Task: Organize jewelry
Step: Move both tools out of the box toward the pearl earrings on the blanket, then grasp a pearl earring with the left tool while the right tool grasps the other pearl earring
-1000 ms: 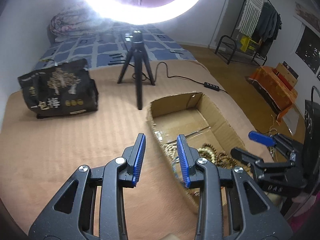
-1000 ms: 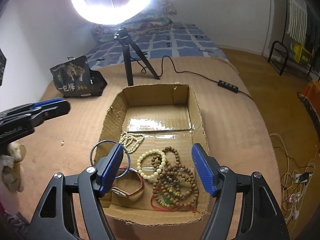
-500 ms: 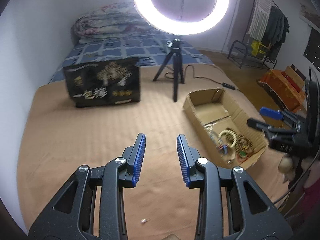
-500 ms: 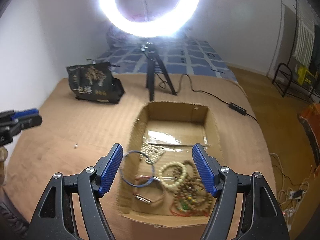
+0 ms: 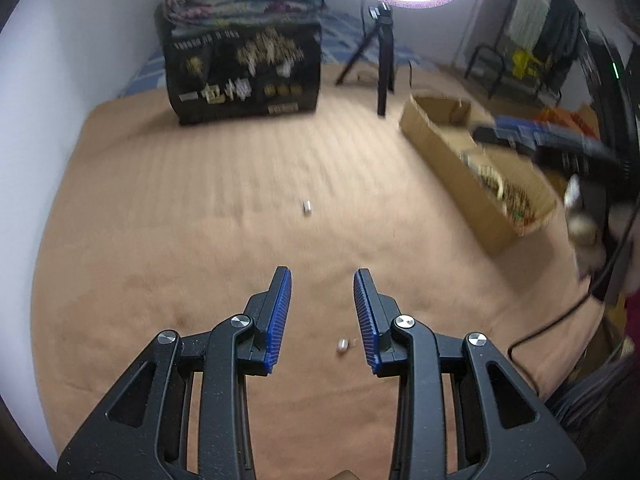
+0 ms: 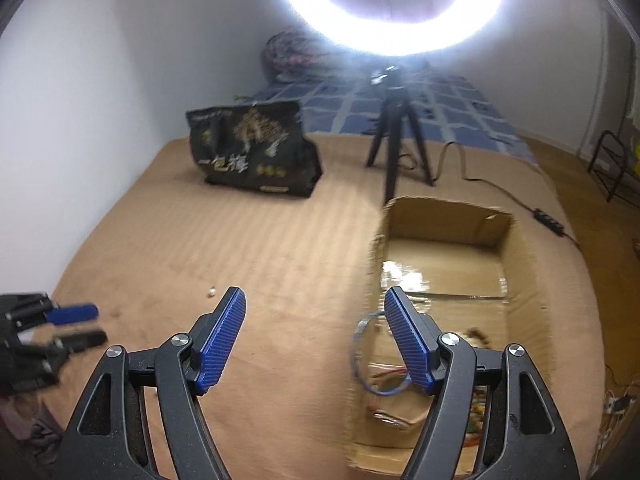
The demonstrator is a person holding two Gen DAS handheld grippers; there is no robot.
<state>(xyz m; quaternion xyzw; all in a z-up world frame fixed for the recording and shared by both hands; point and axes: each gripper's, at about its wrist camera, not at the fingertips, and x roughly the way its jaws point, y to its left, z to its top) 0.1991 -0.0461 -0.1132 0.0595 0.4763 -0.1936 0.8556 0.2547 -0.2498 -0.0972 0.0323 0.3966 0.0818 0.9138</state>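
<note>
A cardboard box (image 6: 448,224) holds bead bracelets and a thin blue bangle (image 6: 362,360) on the brown cloth. It also shows in the left wrist view (image 5: 452,160), far right, with beads (image 5: 512,196) inside. Two small pale pieces lie on the cloth: one (image 5: 307,207) ahead of my left gripper, one (image 5: 343,344) just by its right finger. The first shows in the right wrist view (image 6: 211,291). My left gripper (image 5: 322,312) is open and empty over the cloth. My right gripper (image 6: 314,332) is open and empty over the box's left edge.
A black snack bag (image 5: 244,72) stands at the back left. A ring light on a black tripod (image 6: 394,148) stands behind the box, its cable (image 6: 520,200) running right. A blue patterned bed (image 6: 420,108) lies beyond.
My left gripper has swung left and back, away from the box, over open cloth. My right gripper has shifted left, from above the box's middle to its left edge. Both stay open.
</note>
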